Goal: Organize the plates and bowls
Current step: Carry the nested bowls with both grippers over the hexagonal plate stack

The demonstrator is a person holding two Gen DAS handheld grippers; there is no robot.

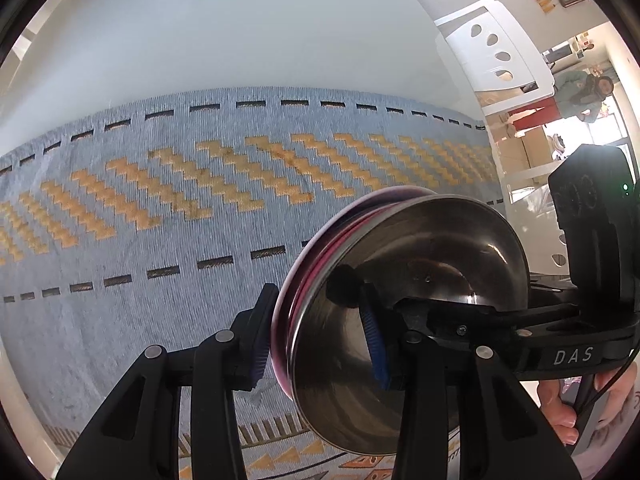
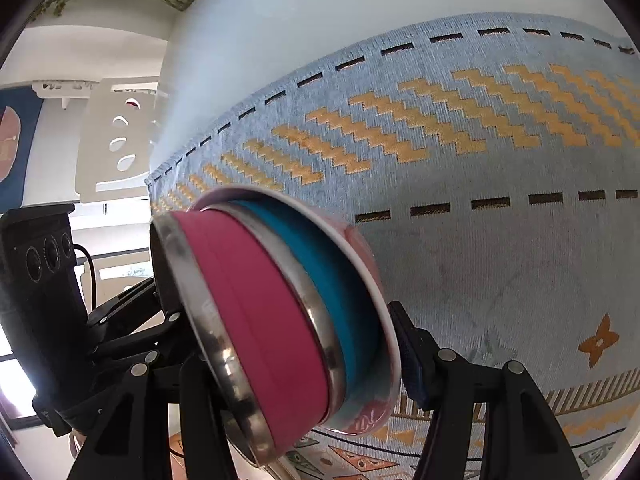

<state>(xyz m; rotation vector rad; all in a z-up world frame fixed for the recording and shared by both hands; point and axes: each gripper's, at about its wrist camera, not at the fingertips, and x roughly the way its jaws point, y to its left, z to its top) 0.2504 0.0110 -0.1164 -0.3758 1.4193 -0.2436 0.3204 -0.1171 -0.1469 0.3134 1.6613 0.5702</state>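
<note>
A nested stack of bowls is held on edge between both grippers, above the table. In the right wrist view the stack shows a steel-rimmed pink bowl [image 2: 256,320], a steel-rimmed blue bowl [image 2: 340,288] and a white plate or bowl with a pink outside [image 2: 376,292]. In the left wrist view I see the steel inside of the top bowl [image 1: 420,280] and pink rims [image 1: 320,252] behind it. My left gripper [image 1: 320,356] is shut on the stack's rim. My right gripper [image 2: 304,372] is shut on the stack from the opposite side. The left gripper [image 2: 52,280] also shows in the right wrist view.
A blue-grey woven table runner [image 1: 200,208] with orange zigzags and black dashes covers the white table [image 1: 240,40]. A white chair back with oval holes [image 1: 492,48] stands past the table's end; it also shows in the right wrist view [image 2: 116,140].
</note>
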